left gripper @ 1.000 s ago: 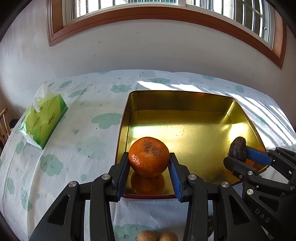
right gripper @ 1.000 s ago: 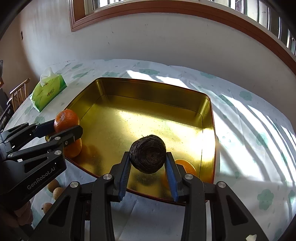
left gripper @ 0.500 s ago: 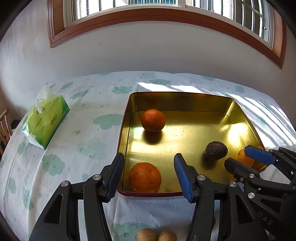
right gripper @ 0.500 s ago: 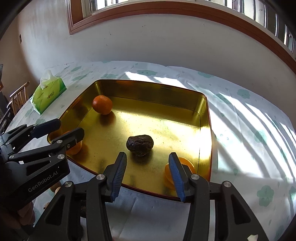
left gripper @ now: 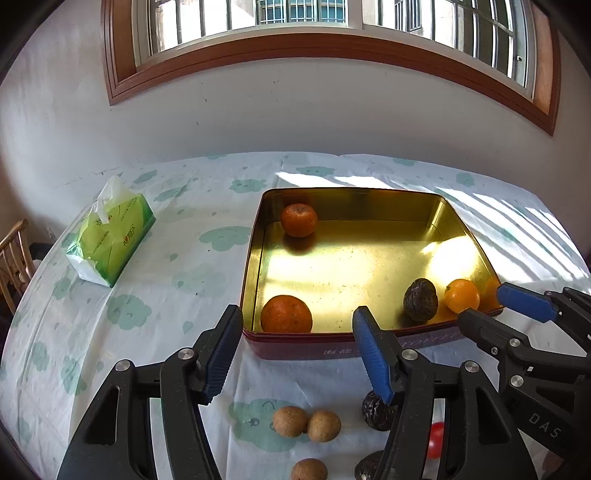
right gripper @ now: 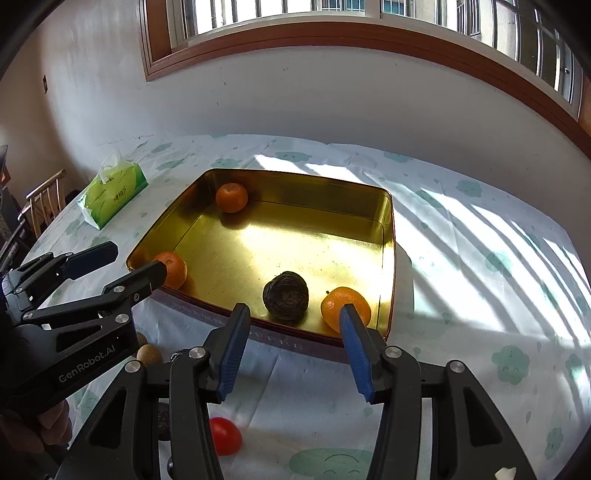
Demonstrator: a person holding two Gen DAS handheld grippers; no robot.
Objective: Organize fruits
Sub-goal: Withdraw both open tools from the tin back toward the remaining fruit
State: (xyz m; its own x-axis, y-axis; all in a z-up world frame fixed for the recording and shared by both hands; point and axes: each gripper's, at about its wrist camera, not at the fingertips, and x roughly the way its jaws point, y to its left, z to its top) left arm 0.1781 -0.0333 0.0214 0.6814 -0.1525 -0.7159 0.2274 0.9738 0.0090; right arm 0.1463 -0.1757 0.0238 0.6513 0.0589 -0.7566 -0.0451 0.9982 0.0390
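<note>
Sunlight from the barred window [left gripper: 303, 14] falls in stripes over a table covered with a white cloth printed with pale green clouds [left gripper: 221, 236]. On the cloth sits a gold tin tray [left gripper: 255, 236] with a dark red outer wall. Inside it lie four fruits: a far orange [left gripper: 299, 220] at the tray's 11 o'clock corner, a near orange [left gripper: 286, 314] at its 7 o'clock corner against the front wall, a dark wrinkled fruit [left gripper: 420, 300] at about 5 o'clock, and a small bright orange [left gripper: 461, 295] just beside it in the same near corner.

The left gripper [left gripper: 295, 354] hangs above the tray's front edge, its blue-padded jaws spread apart and empty after just widening; the near orange lies beyond them, untouched. The right gripper [right gripper: 291, 345] likewise stands parted and empty, its jaws having just opened, with the dark wrinkled fruit [right gripper: 285, 295] resting on the tray floor ahead of the gap.

Outside the tray, at 6 o'clock on the cloth, lie three small tan round fruits [left gripper: 306, 424], another dark wrinkled one [left gripper: 375, 410] and a red fruit [right gripper: 224, 435]. A green tissue pack [left gripper: 110, 236] lies at 9 o'clock, and a wooden chair [right gripper: 44, 203] stands past the table's edge.
</note>
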